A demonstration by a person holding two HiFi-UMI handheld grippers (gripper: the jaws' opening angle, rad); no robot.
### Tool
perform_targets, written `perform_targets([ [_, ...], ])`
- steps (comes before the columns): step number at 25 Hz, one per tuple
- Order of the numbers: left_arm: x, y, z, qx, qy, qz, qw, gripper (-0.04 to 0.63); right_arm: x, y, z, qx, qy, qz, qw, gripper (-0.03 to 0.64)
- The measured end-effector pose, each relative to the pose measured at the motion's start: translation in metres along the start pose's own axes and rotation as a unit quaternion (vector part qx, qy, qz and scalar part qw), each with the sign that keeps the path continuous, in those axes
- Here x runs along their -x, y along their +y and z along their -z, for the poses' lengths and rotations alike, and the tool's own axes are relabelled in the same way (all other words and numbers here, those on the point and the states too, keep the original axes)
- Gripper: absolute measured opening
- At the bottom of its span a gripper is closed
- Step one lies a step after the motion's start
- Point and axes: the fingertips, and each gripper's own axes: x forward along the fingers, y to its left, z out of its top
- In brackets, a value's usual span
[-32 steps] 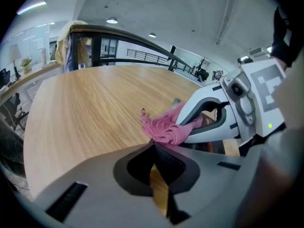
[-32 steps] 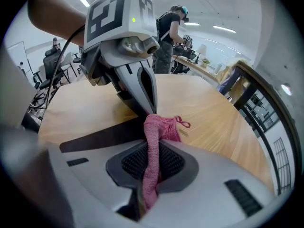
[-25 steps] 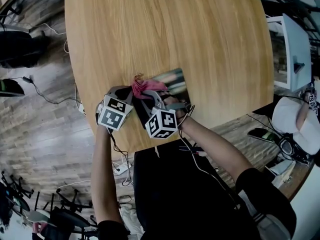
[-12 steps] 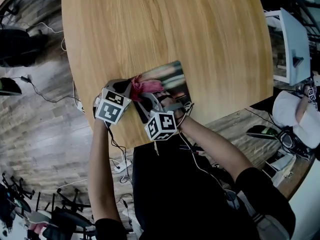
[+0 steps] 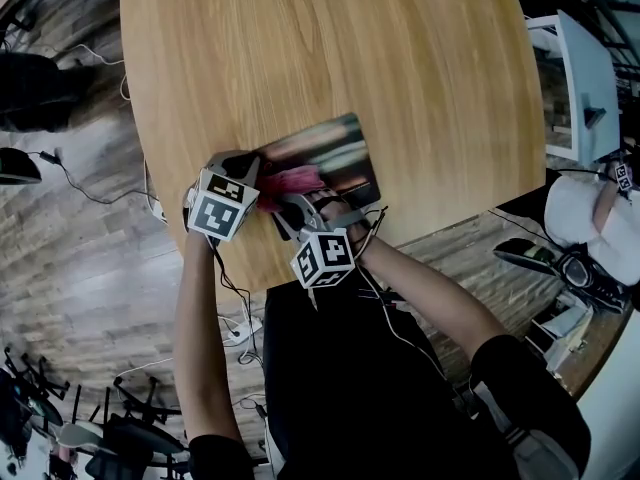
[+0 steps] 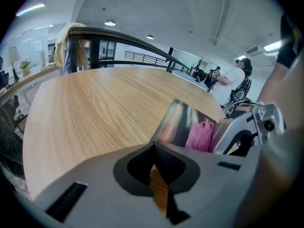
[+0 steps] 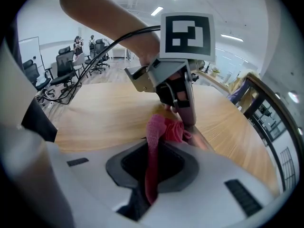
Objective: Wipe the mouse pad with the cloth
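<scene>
The mouse pad [image 5: 335, 153] lies on the table [image 5: 300, 58], near its front edge. The cloth [image 5: 297, 181] rests on the pad's near left part, caught between the jaws of the right gripper [image 5: 293, 206]. The left gripper [image 5: 248, 168] sits just left of the cloth, at the pad's left end, with the two grippers close beside each other.

The counter [image 5: 400, 58] is smooth, matt, fine-grained wood, the mouse pad [image 5: 342, 148] has a slight sheen, and the cloth [image 5: 297, 180] looks soft and ribbed.
</scene>
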Motion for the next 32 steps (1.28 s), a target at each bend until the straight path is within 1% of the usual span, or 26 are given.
perform_targets([
  [3, 0.001, 0.001, 0.001, -0.004, -0.003, -0.002, 1.0, 0.023, 0.003, 0.011, 0.001, -0.004, 0.001, -0.01, 1.0, 0.054],
  [9, 0.001, 0.001, 0.001, 0.0, -0.003, -0.001, 1.0, 0.023, 0.012, 0.031, 0.006, -0.019, 0.0, -0.028, 0.999, 0.054],
  [19, 0.001, 0.001, -0.001, -0.005, -0.011, -0.015, 0.9998, 0.023, 0.027, 0.061, 0.015, -0.034, 0.004, -0.055, 0.998, 0.054],
  [26, 0.002, 0.001, 0.001, 0.002, -0.009, -0.014, 0.9999, 0.023, 0.039, 0.082, 0.023, -0.047, 0.011, -0.096, 0.994, 0.054],
  [32, -0.002, 0.003, 0.004, 0.005, -0.006, -0.013, 0.9999, 0.023, 0.044, 0.101, 0.034, -0.064, 0.027, -0.16, 0.985, 0.054],
])
